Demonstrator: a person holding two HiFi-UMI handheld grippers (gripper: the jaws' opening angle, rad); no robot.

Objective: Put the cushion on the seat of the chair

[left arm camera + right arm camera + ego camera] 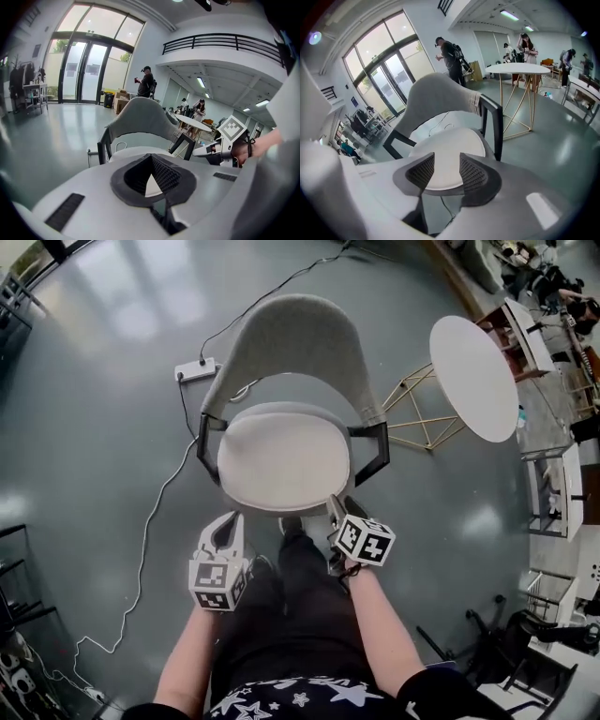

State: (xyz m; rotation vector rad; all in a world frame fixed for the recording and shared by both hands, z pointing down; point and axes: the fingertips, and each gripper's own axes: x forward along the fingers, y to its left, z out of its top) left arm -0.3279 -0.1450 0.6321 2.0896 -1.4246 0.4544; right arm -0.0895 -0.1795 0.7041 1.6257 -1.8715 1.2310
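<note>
A person is standing over a grey chair (291, 334), a gripper in each hand. The off-white cushion (281, 460) is lying flat on the seat, just ahead of both sets of jaw tips. Its long axis is running side to side across the chair, i.e. crosswise to the way the grippers are pointing. The left gripper (225, 526) is showing its tips pressed together w/ nothing between them (only a small gap behind the tips, cushion visible thru it). The right gripper (446, 161) is holding its pads apart and empty, the cushion showing beyond the gap. Each gripper's body is cutting off the cushion's near edge in its own view. From the head view, the seat is hiding the chair legs, and the marker cube is covering most of the right jaws. A round table (473, 376) is standing off to the right gripper's right.
</note>
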